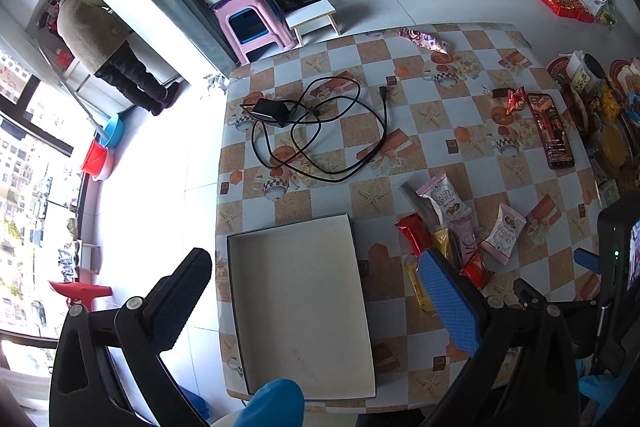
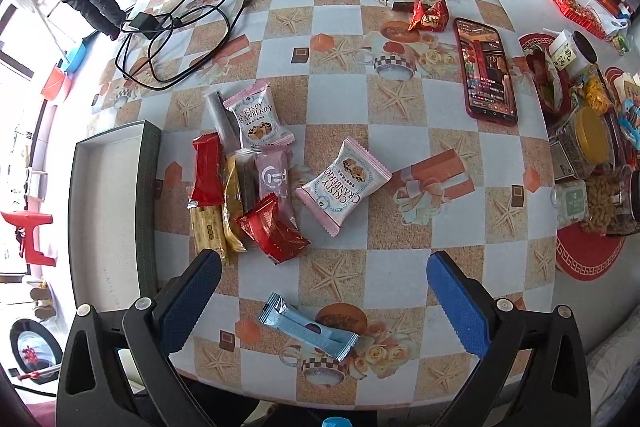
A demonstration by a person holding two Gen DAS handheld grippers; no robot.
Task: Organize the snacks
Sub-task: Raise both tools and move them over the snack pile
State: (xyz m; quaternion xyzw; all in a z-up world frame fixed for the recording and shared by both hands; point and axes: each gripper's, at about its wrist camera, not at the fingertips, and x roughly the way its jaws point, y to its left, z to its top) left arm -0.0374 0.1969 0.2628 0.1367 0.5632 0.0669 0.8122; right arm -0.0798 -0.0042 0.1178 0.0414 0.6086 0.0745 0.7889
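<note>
An empty shallow box (image 1: 300,303) (image 2: 108,215) lies at the table's near left corner. Beside it sits a pile of wrapped snacks (image 2: 244,187) (image 1: 444,231): red, yellow, pink and grey packets. One pink cranberry packet (image 2: 344,183) lies apart to the right of the pile. A light blue packet (image 2: 308,331) lies nearest, between my right gripper's (image 2: 324,291) spread fingers. My left gripper (image 1: 316,275) hovers open over the box, nothing held. Both grippers are open and above the table.
A black charger and coiled cable (image 1: 316,131) lie mid-table. A red phone (image 2: 486,71) and red candy wrappers (image 2: 428,15) sit further right, jars and food containers (image 2: 588,147) crowd the right edge. A person (image 1: 108,43) stands far left by a cabinet; stools (image 1: 256,23) beyond the table.
</note>
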